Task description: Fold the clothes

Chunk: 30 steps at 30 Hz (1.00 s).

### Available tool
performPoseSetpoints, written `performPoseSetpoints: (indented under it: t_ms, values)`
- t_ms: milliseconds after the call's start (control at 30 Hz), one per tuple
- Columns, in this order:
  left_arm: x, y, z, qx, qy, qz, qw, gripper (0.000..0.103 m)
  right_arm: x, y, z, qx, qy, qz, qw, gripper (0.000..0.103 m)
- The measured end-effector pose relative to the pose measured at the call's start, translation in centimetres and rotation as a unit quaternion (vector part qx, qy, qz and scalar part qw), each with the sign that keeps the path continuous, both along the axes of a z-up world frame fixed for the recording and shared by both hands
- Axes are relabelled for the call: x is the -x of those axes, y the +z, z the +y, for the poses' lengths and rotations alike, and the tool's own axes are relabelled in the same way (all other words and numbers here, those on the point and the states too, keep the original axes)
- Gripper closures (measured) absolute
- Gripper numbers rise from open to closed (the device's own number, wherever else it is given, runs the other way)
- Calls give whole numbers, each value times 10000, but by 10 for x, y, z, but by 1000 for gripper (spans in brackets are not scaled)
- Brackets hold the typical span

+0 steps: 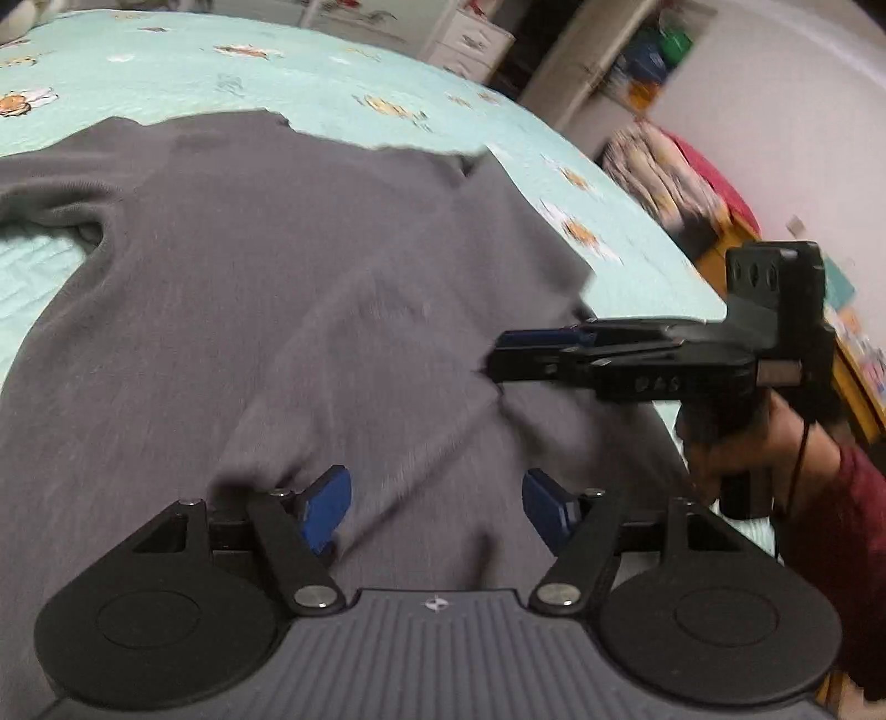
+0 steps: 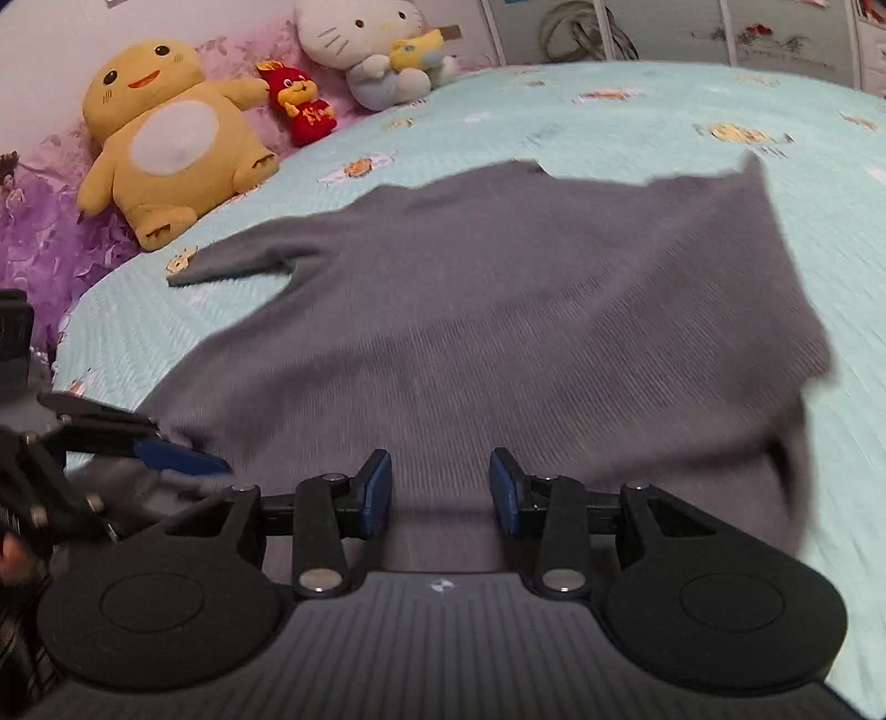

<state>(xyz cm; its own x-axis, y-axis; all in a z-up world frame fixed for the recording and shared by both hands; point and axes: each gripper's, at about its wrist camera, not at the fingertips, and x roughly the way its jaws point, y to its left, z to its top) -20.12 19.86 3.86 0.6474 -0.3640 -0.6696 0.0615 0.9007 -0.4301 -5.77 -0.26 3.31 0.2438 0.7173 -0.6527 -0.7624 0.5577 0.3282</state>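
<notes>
Grey knit fabric fills both wrist views: I count one sweater (image 2: 526, 332), spread flat on one pale turquoise bedspread (image 2: 609, 127) printed with small flowers. One sleeve (image 2: 238, 260) extends from the garment toward the far left of my right tongs; the opposite side is folded inward over the body.

My left tongs (image 1: 437, 507) are spread wide, with the two blue pads (image 1: 326, 507) apart and a raised fold of the sweater between them; no pad visibly presses the cloth. My right tongs (image 2: 440, 490) stand partly apart, two blue pads (image 2: 376, 487) hovering just over the near hem, gripping nothing that I can see. From the left wrist view, the right tongs (image 1: 498, 354) appear side-on at the garment's right edge, held by one hand (image 1: 731, 443) in a dark red sleeve (image 1: 853, 526).

Beyond the sweater, far left of the right tongs, I count three plush toys: one yellow (image 2: 160, 133), one small red (image 2: 302, 105), one white cat (image 2: 365, 44).
</notes>
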Motion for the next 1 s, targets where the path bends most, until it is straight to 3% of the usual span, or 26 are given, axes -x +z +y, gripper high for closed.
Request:
performPoseSetpoints:
  t_ms: [67, 233, 300, 367, 400, 500, 600, 633, 700, 733, 833, 967, 1000]
  values:
    - [4, 5, 1, 96, -4, -41, 9999, 32, 3, 7, -9, -90, -108, 87, 9999, 63]
    - [-3, 26, -2, 67, 111, -846, 9963, 29, 16, 21, 12, -762, -47, -115, 9970, 62]
    - [-11, 17, -3, -114, 155, -822, 9964, 28, 18, 14, 27, -840, 37, -31, 9965, 62]
    - [-25, -7, -8, -39, -123, -152, 9998, 30, 20, 0, 37, -637, 94, 125, 9978, 62]
    - [-22, -13, -10, -54, -221, -161, 9996, 29, 23, -7, 38, -496, 126, 157, 9986, 63]
    - [-5, -9, 1, 286, -369, -233, 9986, 28, 41, -10, 20, -405, 197, -148, 9989, 63]
    - [19, 2, 31, 1010, 164, -508, 9934, 30, 61, 2, 11, -95, 208, -665, 9975, 61]
    - [26, 8, 39, 975, 446, -735, 9915, 28, 72, 5, 13, 109, 357, -1057, 9937, 60]
    - [36, 16, 53, 763, 999, -1138, 9855, 26, 92, 5, 20, 419, 793, -1692, 9815, 59]
    - [35, 15, 59, 697, 1162, -1152, 9841, 25, 103, 4, 25, 497, 1015, -1946, 9743, 59]
    - [15, -2, 70, 829, 1346, -739, 9846, 25, 130, -1, 41, 823, 1527, -2814, 9438, 58]
    - [-11, -23, 75, 1155, 1315, -201, 9844, 25, 157, -10, 58, 1329, 1981, -3931, 8880, 49]
    - [-16, -23, 77, 1190, 1292, -177, 9843, 26, 160, -11, 59, 1376, 2037, -4078, 8794, 49]
